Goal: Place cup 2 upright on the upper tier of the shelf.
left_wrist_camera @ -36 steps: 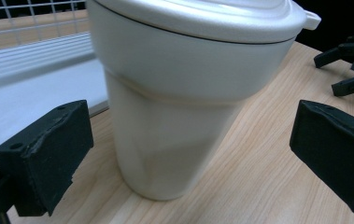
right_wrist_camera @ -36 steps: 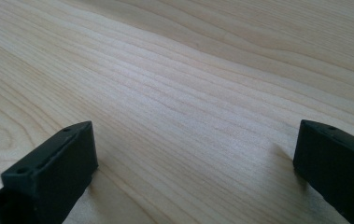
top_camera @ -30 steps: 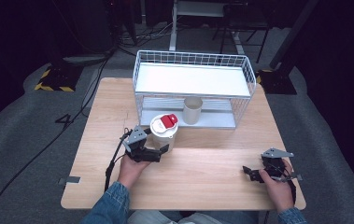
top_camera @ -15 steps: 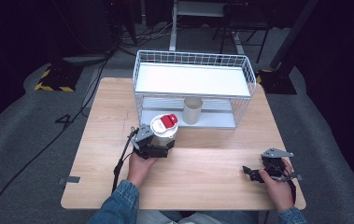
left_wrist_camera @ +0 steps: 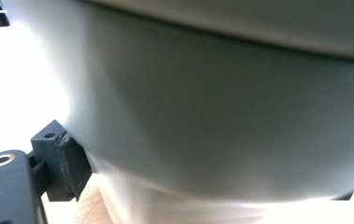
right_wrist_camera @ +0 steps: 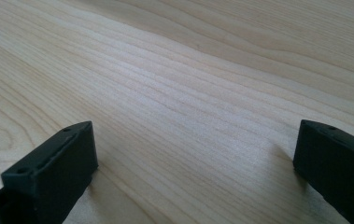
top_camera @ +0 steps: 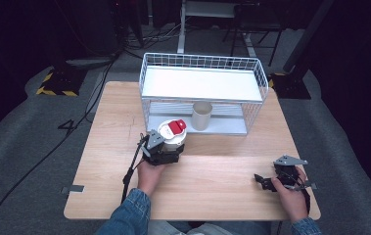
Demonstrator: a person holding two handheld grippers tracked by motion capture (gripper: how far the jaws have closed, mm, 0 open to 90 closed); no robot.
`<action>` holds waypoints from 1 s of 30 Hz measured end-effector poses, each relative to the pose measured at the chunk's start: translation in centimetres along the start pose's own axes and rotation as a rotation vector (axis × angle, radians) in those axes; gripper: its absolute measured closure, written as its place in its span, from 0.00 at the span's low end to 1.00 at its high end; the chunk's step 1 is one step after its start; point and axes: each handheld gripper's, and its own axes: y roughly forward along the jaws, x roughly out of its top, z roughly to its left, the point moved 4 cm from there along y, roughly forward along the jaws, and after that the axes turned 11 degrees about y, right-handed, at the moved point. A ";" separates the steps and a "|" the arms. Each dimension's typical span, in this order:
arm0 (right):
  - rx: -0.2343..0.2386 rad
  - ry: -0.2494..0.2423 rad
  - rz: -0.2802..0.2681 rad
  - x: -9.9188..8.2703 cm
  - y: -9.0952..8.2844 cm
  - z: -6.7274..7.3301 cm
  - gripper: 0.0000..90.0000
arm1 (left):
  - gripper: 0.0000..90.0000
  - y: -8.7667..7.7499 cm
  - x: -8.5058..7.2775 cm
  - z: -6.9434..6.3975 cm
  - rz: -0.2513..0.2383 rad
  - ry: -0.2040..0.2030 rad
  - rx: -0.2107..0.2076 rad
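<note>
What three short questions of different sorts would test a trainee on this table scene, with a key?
1. True or false: the beige cup stands on the top shelf of the wire rack.
2. Which gripper is at the white container with the red cap? A left, B right.
3. Fill in: the right gripper has its jaws apart over bare ____.

Key: 1 false, it stands on the lower shelf. 2 A, the left gripper. 3 wood of the table.

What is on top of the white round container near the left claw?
A red cap sits on the white round container's lid. The container's inside is covered, and the left claw hides its base.
</note>
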 end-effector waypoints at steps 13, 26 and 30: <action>0.000 0.000 0.000 0.0 0.0 0.0 0.00 | 0.14 0.0 0.0 0.0 0.003 0.010 0.005; 0.000 0.000 0.000 0.0 0.0 0.0 0.00 | 0.14 -0.2 0.1 0.0 0.018 0.015 0.014; 0.000 0.000 0.000 0.0 0.0 0.0 0.00 | 0.15 -0.4 0.1 0.1 0.019 0.012 0.014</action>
